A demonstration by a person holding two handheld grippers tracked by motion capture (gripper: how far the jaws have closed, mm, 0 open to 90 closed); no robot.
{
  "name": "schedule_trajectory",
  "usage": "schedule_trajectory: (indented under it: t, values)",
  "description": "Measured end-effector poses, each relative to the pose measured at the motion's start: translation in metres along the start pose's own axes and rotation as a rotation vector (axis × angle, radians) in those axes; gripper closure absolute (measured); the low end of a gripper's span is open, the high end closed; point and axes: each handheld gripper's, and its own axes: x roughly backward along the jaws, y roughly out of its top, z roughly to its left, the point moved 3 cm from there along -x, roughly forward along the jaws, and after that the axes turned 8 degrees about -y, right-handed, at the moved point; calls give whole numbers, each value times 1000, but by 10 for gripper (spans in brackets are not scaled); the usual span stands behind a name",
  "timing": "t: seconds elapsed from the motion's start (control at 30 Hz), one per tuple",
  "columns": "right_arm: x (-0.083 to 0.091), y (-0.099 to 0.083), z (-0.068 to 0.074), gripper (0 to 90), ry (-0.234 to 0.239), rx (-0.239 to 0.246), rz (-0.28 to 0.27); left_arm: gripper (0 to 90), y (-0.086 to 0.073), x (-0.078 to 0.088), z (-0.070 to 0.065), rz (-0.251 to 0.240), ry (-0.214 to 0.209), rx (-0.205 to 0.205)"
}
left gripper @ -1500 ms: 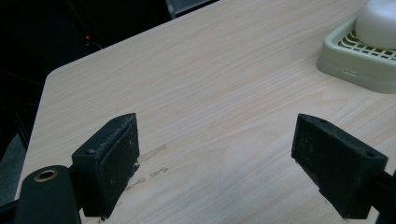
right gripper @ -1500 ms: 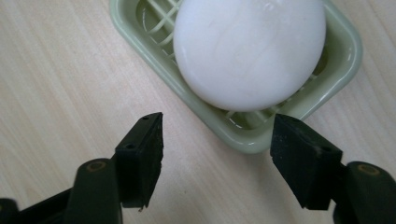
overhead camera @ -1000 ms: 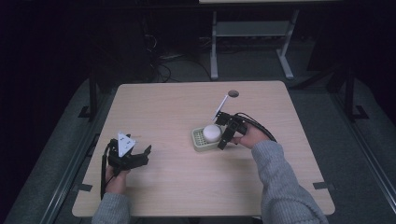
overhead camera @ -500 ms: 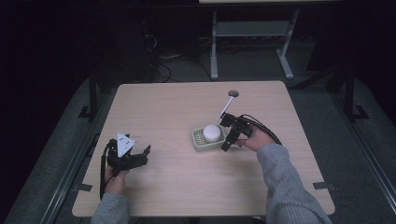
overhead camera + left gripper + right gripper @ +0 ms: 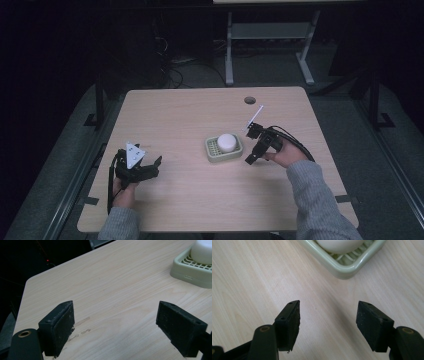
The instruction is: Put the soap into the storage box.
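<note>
High view: on the table (image 5: 175, 115), the soap dish (image 5: 223, 149) with its white soap (image 5: 228, 142) is flanked by the released right gripper (image 5: 254, 145), whose jaws have just been opening, empty; a careless sweep could shove the dish. The left gripper (image 5: 142, 167) is held wide.

**Materials and finishes on the table**

Table (image 5: 190, 120): pale wood-grain laminate, smooth, matt. On it, soap dish (image 5: 342, 268): pale green plastic, slightly glossy, slatted. In the dish, soap (image 5: 227, 142): white, smooth, satin. Gripper pads (image 5: 293, 322): black, rough, matt.
</note>
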Motion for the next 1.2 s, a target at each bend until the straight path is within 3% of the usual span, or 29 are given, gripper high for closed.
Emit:
schedule_trajectory:
  t: [1.2]
  values:
    - [14,-72,6,320,-32,-72,-68,149,1,-1,-3,4,-3,-11]
